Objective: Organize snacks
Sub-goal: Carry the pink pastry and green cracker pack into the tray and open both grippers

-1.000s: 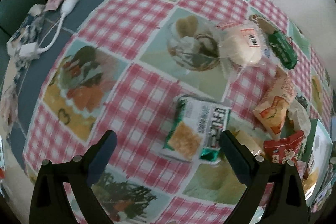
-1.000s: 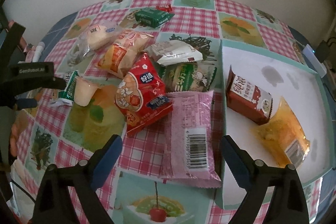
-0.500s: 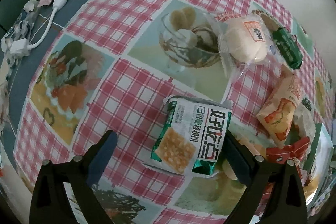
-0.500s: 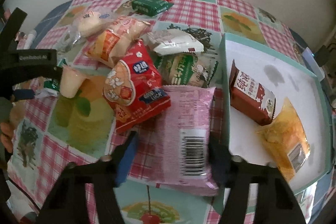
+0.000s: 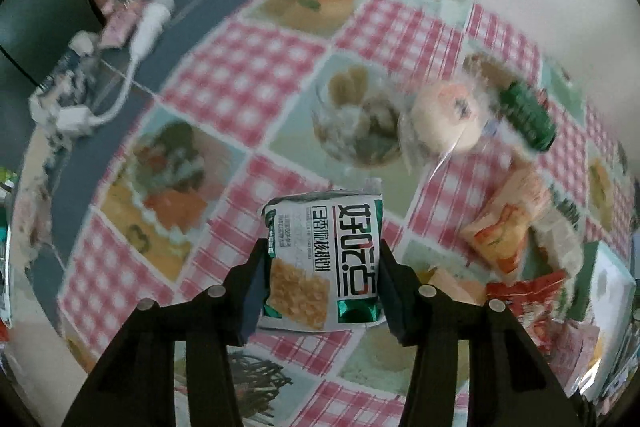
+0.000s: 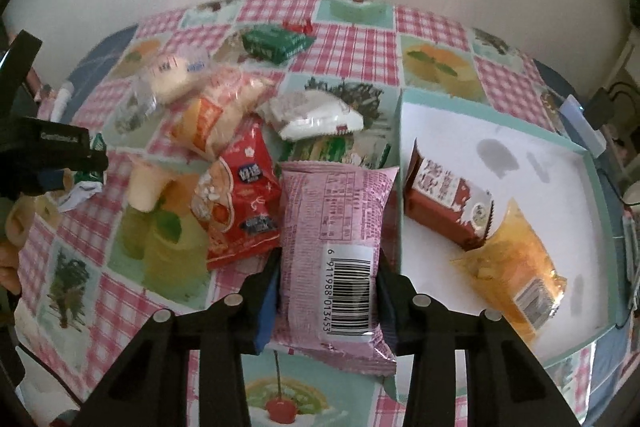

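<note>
Your left gripper (image 5: pixel 322 279) has just been closing and now clamps the green-white cracker pack (image 5: pixel 324 259) by both sides, above the checked surface (image 5: pixel 240 83). Your right gripper (image 6: pixel 326 291) has also just been closing and pinches the pink packet (image 6: pixel 334 247) near its barcode end. Red snack bag (image 6: pixel 240 203) sits at 10 o'clock of the pink packet, touching it. At 3 o'clock, the white tray (image 6: pixel 560 195) holds 2 items: brown pack (image 6: pixel 444 203) and orange bag (image 6: pixel 516 267).
</note>
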A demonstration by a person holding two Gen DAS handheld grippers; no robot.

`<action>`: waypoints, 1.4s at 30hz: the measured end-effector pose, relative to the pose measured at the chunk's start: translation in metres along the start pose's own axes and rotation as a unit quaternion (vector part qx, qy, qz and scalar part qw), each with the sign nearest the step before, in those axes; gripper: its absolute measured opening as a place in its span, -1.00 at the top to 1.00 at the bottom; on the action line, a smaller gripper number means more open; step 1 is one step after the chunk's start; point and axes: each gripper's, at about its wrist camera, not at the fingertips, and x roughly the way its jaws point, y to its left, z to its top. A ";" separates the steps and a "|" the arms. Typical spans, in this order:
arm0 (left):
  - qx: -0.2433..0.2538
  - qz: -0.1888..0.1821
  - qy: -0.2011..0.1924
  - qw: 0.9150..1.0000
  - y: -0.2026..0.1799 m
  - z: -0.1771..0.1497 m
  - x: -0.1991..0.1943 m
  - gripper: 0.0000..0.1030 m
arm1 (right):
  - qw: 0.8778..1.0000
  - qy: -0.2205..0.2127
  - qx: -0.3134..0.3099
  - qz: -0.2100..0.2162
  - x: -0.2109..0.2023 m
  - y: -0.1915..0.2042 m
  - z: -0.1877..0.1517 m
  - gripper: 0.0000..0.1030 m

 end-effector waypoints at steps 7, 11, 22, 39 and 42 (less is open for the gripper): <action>-0.002 -0.004 -0.059 0.998 0.003 0.000 -0.053 -0.01 | 0.999 -0.044 0.019 0.010 -0.028 -0.011 0.008 0.15; -0.002 -0.003 -0.082 0.997 0.001 -0.005 -0.072 -0.01 | 0.997 -0.059 0.038 0.018 -0.039 -0.022 0.011 0.15; -0.001 -0.003 -0.099 0.995 -0.017 -0.016 -0.102 -0.01 | 0.993 -0.083 0.077 0.023 -0.058 -0.051 0.011 0.15; 0.081 -0.023 -0.089 0.992 -0.119 -0.054 -0.108 -0.01 | 0.982 -0.088 0.167 -0.003 -0.062 -0.137 -0.001 0.15; 0.098 -0.025 -0.087 0.991 -0.136 -0.062 -0.108 -0.01 | 0.978 -0.087 0.191 -0.003 -0.061 -0.156 -0.004 0.15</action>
